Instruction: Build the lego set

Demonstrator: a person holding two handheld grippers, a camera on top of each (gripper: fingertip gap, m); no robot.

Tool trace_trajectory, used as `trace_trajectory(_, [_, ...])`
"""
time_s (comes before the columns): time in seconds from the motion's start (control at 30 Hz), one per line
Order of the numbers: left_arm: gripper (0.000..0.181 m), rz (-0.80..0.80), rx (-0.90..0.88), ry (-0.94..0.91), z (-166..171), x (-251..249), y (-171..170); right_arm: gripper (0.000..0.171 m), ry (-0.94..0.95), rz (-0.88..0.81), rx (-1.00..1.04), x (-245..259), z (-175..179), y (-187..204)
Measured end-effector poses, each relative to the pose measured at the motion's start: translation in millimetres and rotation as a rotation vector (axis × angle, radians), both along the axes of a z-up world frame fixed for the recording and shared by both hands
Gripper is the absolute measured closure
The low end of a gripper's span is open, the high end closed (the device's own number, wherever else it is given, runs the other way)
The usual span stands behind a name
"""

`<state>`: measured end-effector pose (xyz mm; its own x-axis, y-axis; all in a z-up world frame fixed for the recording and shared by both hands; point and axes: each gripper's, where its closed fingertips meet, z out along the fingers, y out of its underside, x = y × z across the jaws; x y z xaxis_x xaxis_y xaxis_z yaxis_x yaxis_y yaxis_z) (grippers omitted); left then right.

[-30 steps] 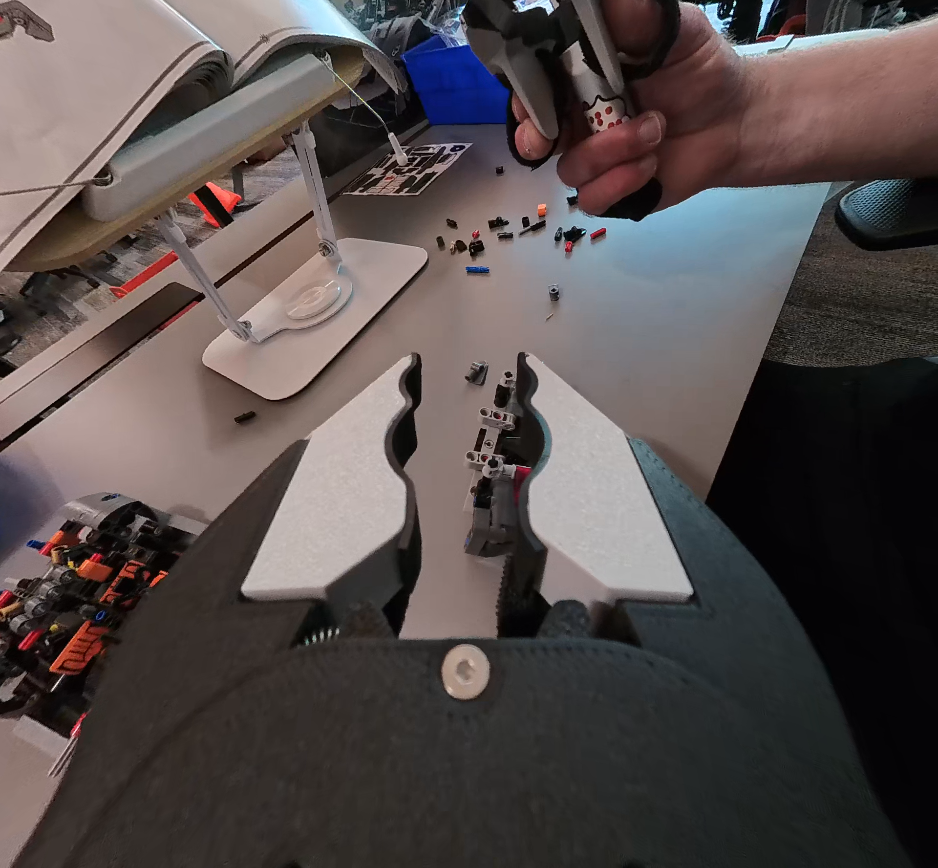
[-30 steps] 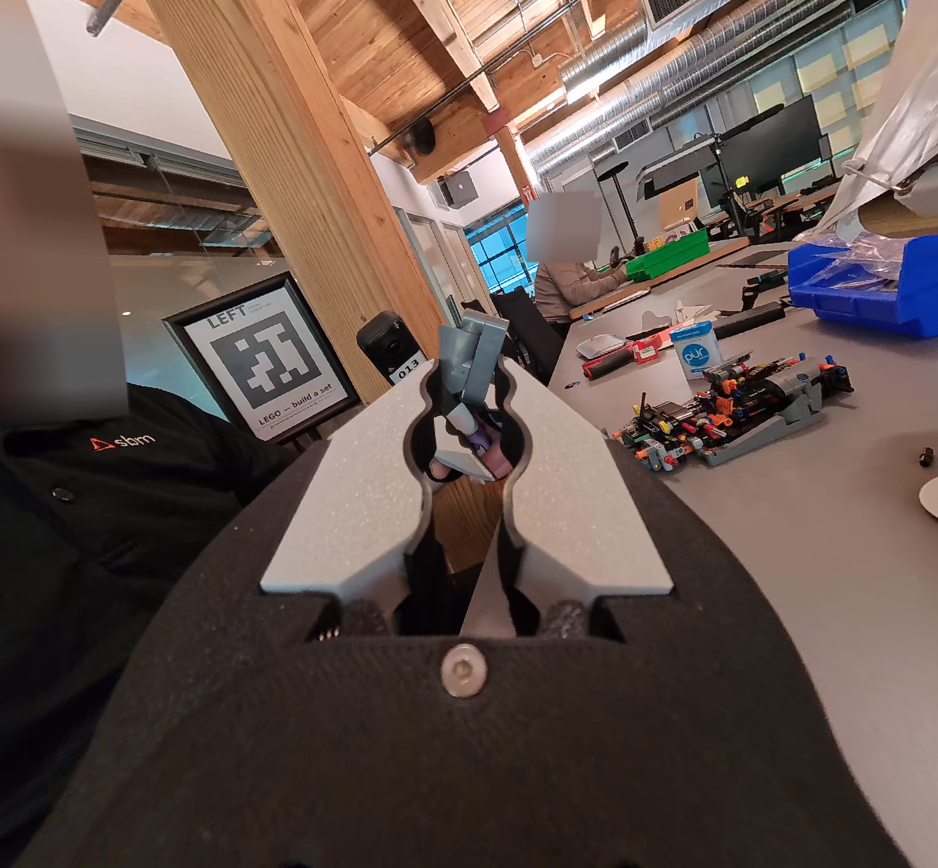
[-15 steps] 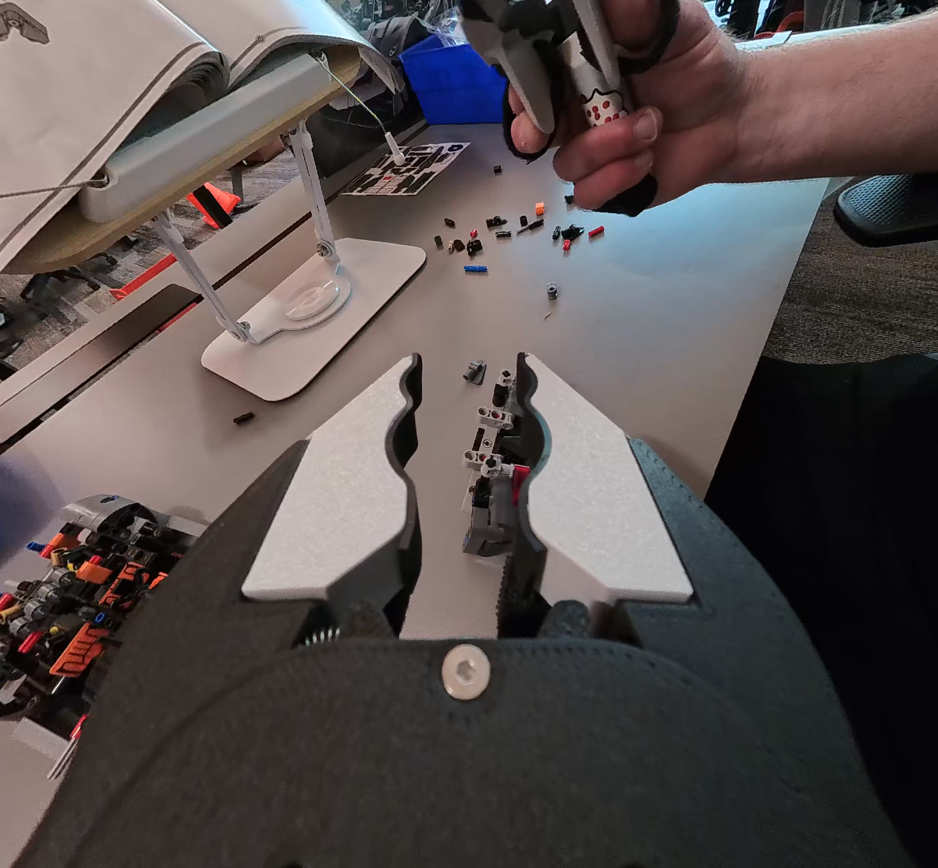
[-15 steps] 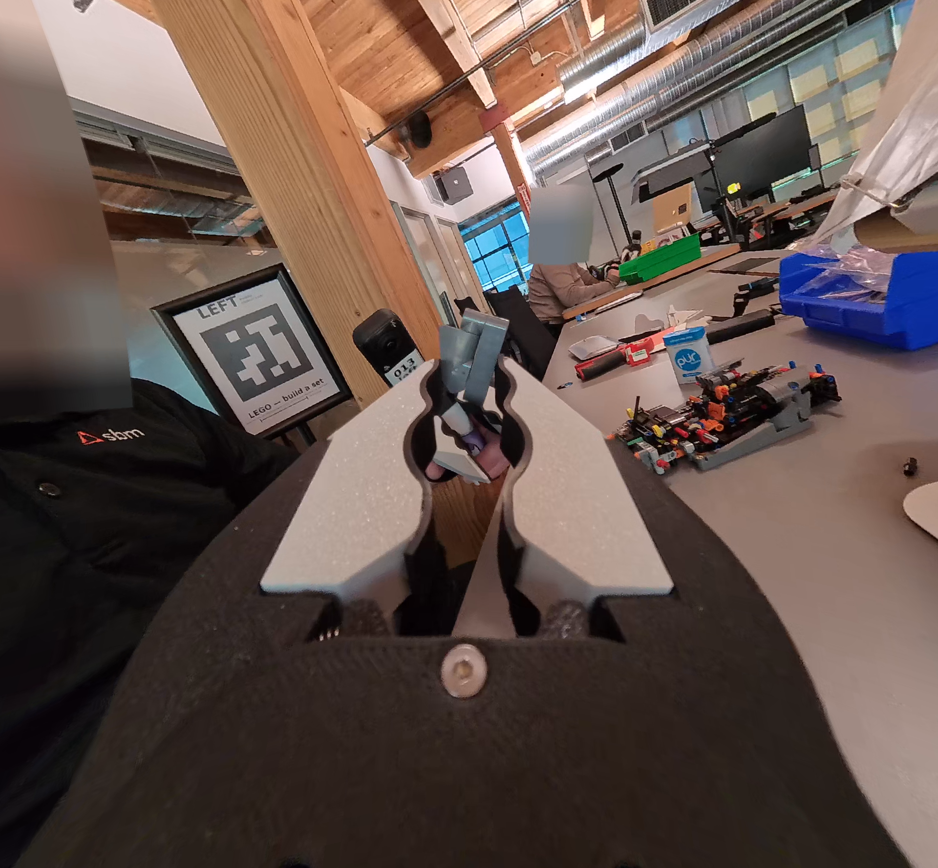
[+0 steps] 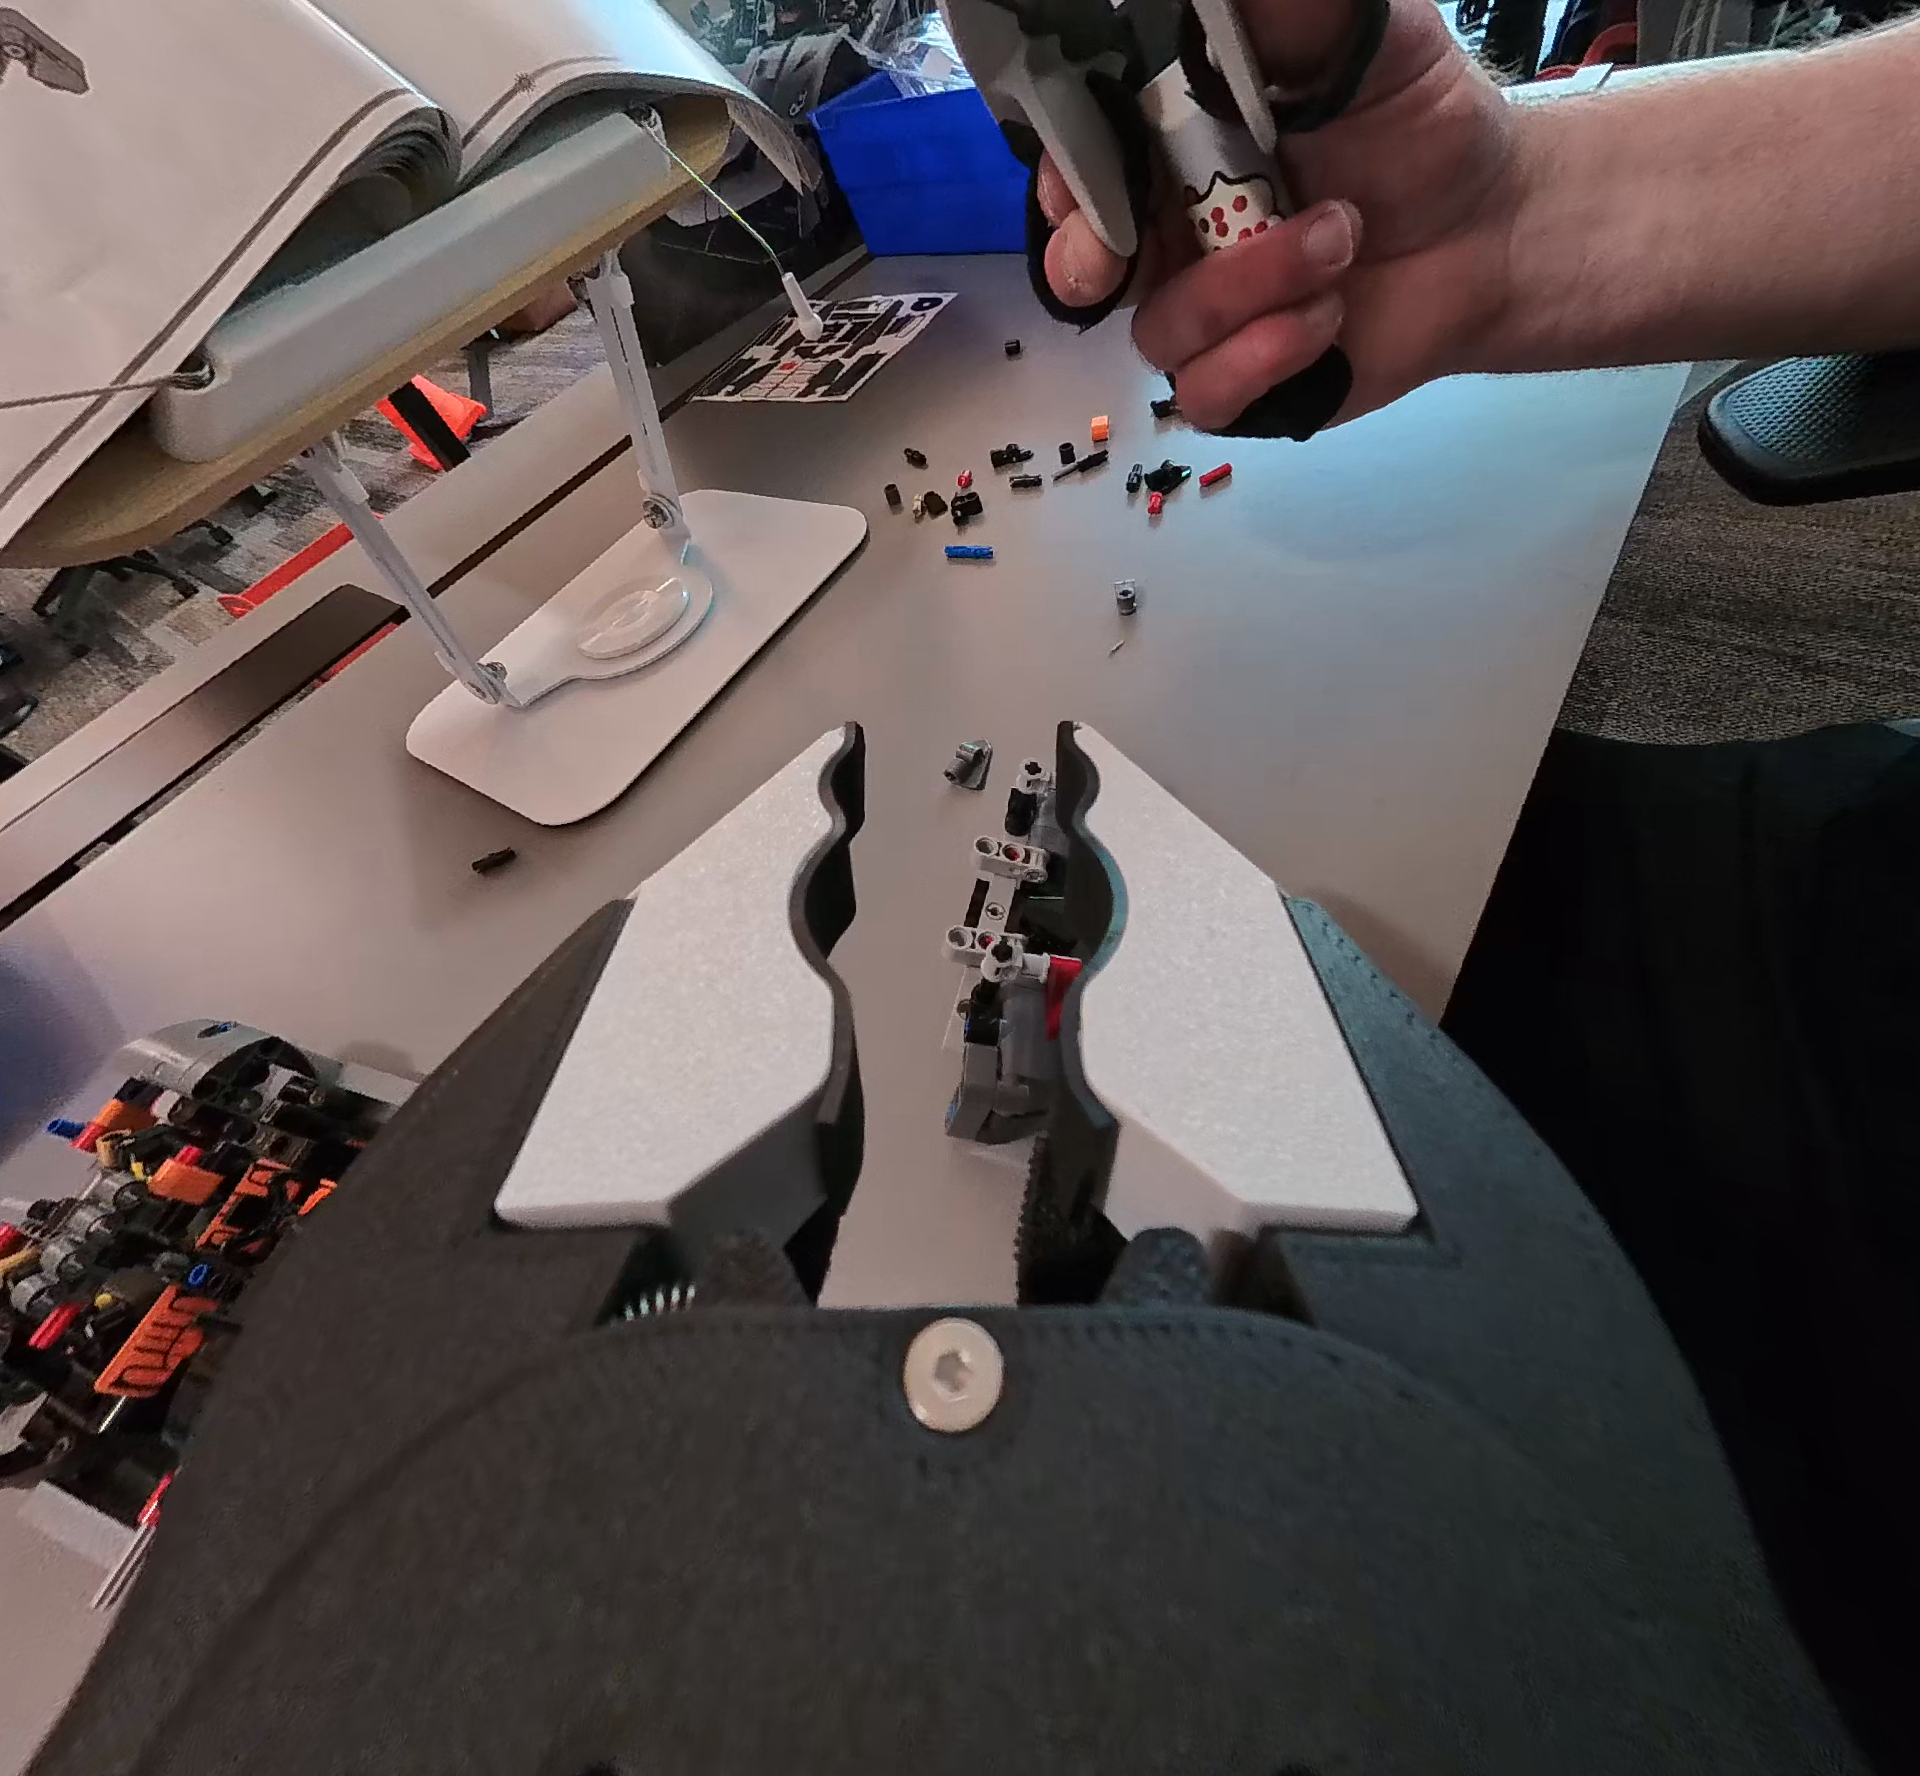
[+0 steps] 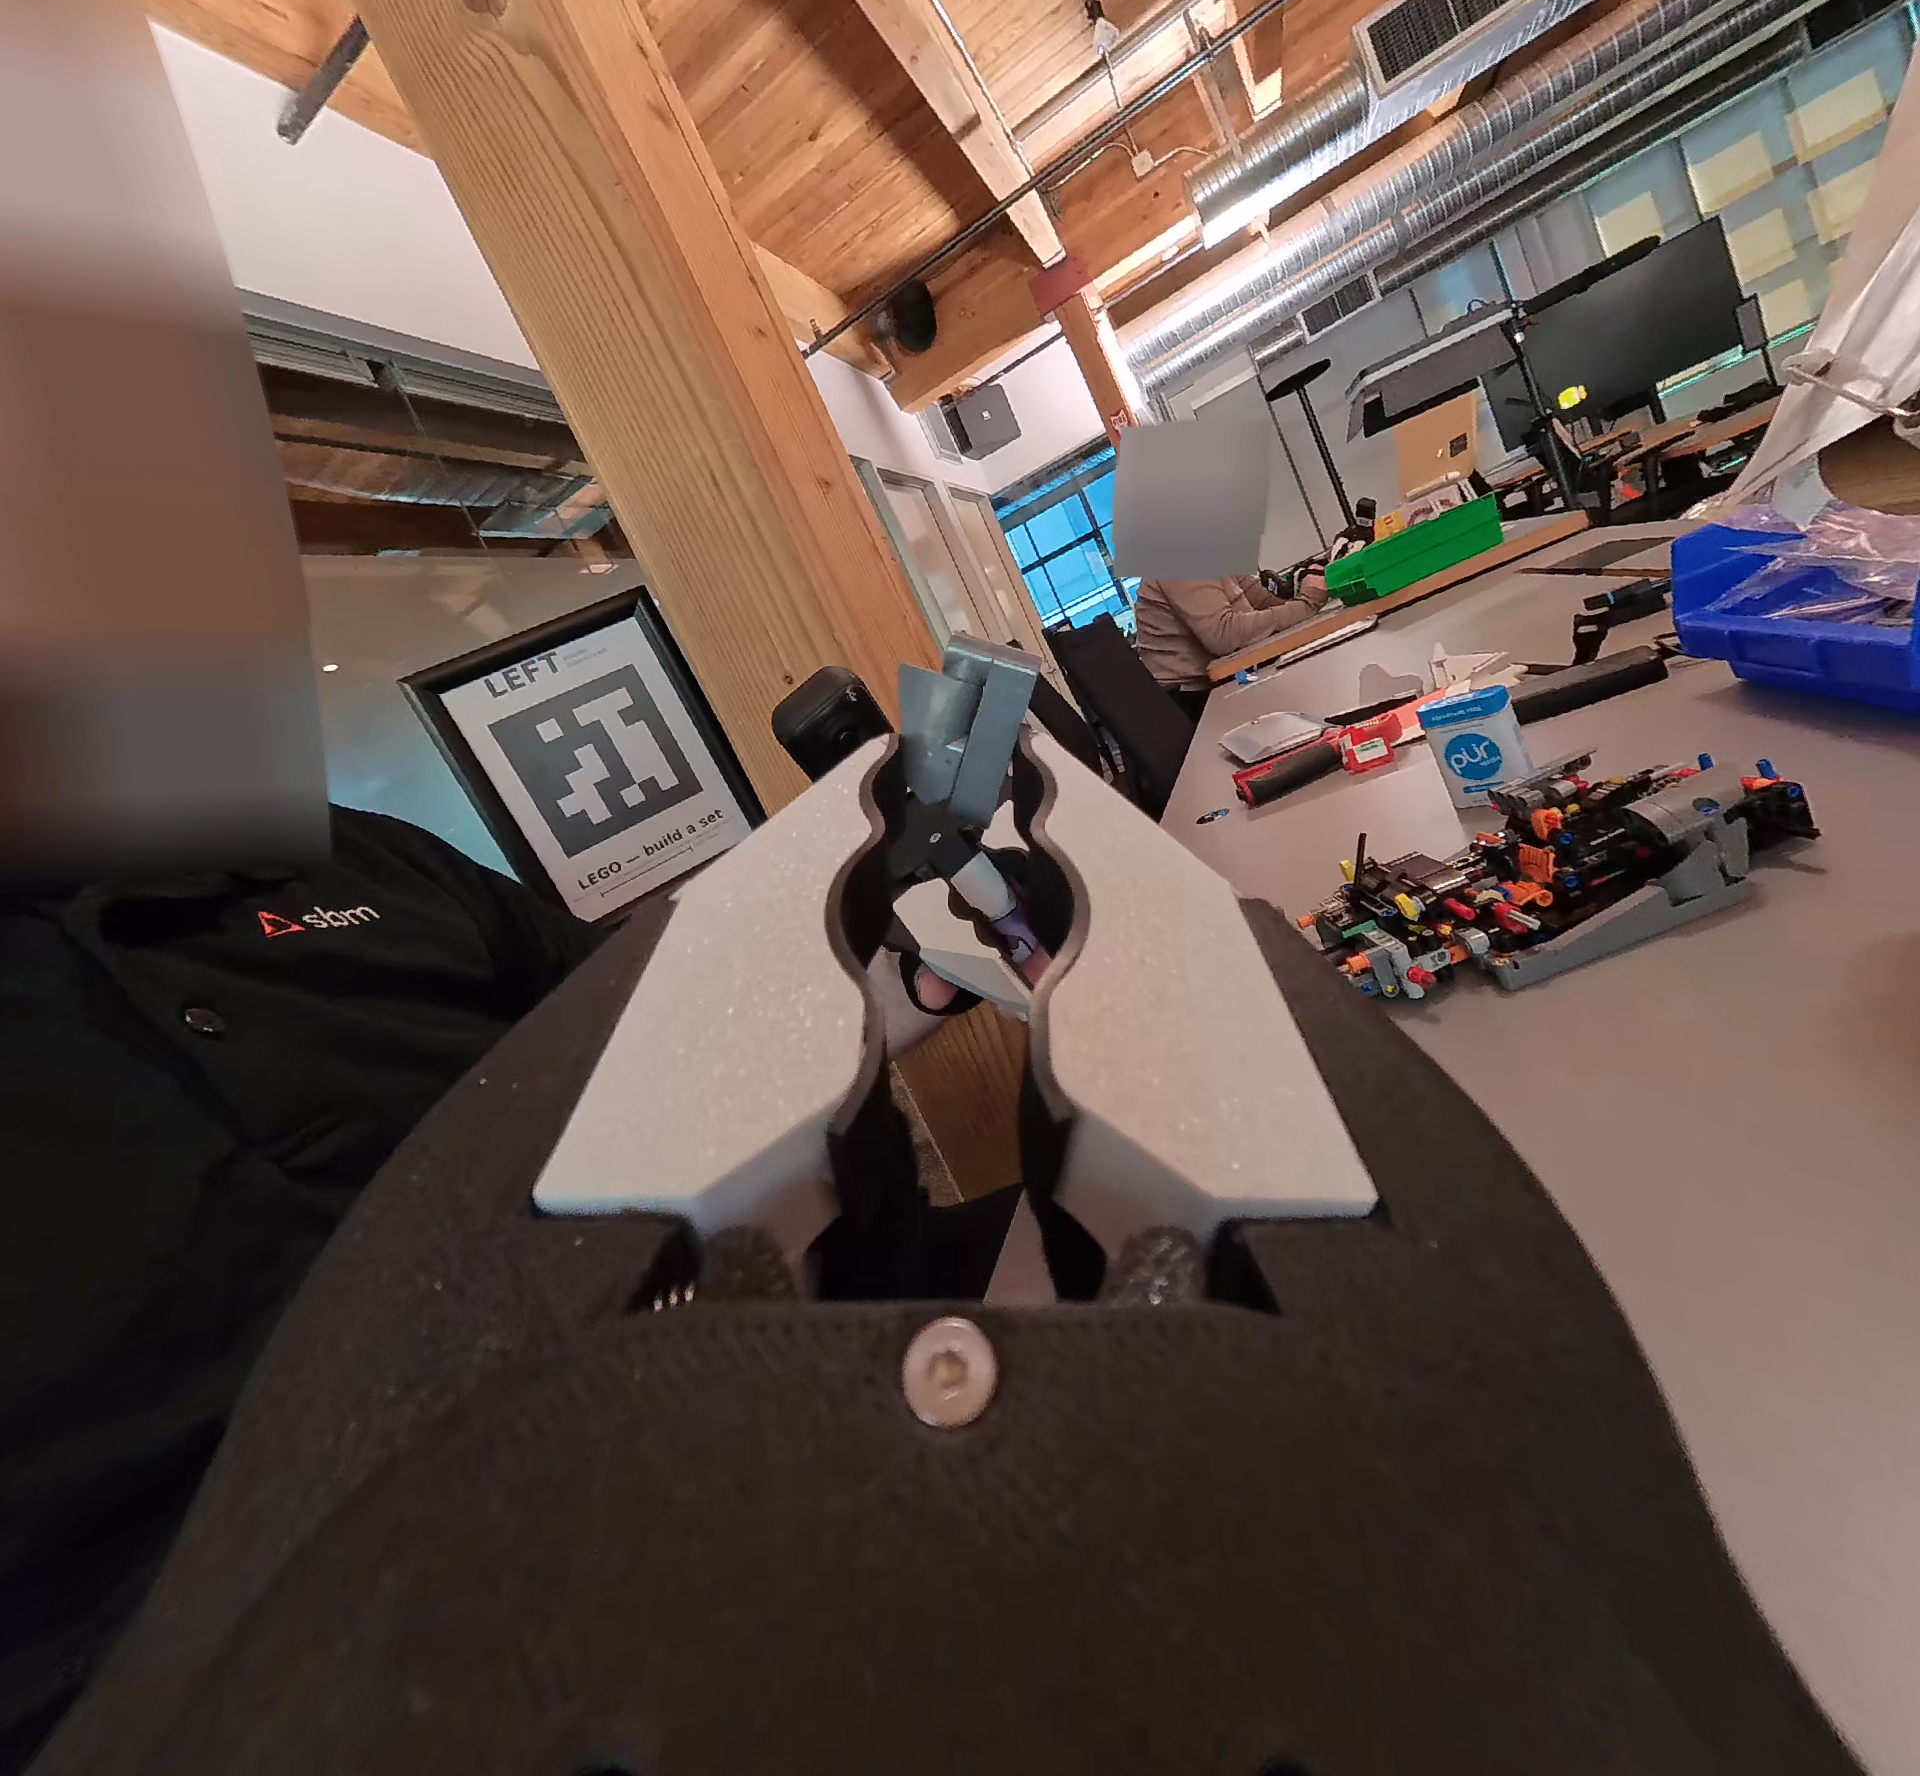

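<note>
My left gripper (image 5: 956,739) is open, low over the grey table (image 5: 1299,687). A small grey and black lego sub-assembly (image 5: 997,978) lies between its fingers, against the right finger; the left finger is clear of it. A small grey piece (image 5: 968,762) lies just past the tips. A hand (image 5: 1351,199) holds my right gripper high above the far loose pieces (image 5: 1039,479). In the right wrist view my right gripper (image 6: 961,739) points back at the person, with a narrow gap and nothing in it. The large built model (image 5: 156,1196) sits at the left and also shows in the right wrist view (image 6: 1579,874).
An open instruction book (image 5: 260,95) rests on a white stand (image 5: 623,646) at the left. A blue bin (image 5: 925,168) and a sticker sheet (image 5: 821,360) lie beyond. The table's edge (image 5: 1507,791) runs along the right. A white tub (image 6: 1475,750) stands behind the model. Spacing between my two grippers at the tips: around 15 cm. The right gripper is farther from the large built model (image 5: 156,1196), some 35 cm, than the left, some 25 cm.
The hand with my right gripper has risen slightly and tilted. My left gripper and the sub-assembly have not moved.
</note>
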<state>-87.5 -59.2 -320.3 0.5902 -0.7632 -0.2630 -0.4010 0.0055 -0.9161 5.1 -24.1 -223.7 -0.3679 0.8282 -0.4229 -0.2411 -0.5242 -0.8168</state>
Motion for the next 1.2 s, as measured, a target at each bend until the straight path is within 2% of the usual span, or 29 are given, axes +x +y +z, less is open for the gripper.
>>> trace_trajectory(0.73, [0.147,-0.01,-0.012,0.001,-2.6,4.0,2.7,0.154,-0.003,-0.009,-0.002,-0.1,-2.4,3.6])
trace_trajectory(1.0, [0.147,-0.008,-0.014,0.002,-3.3,3.6,4.9,0.154,-0.073,-0.116,0.116,-3.3,-3.5,4.1])
trace_trajectory(1.2, [0.144,-0.032,0.028,0.062,-7.3,7.2,0.4,0.154,-0.095,-0.108,0.126,-5.4,-8.9,3.7])
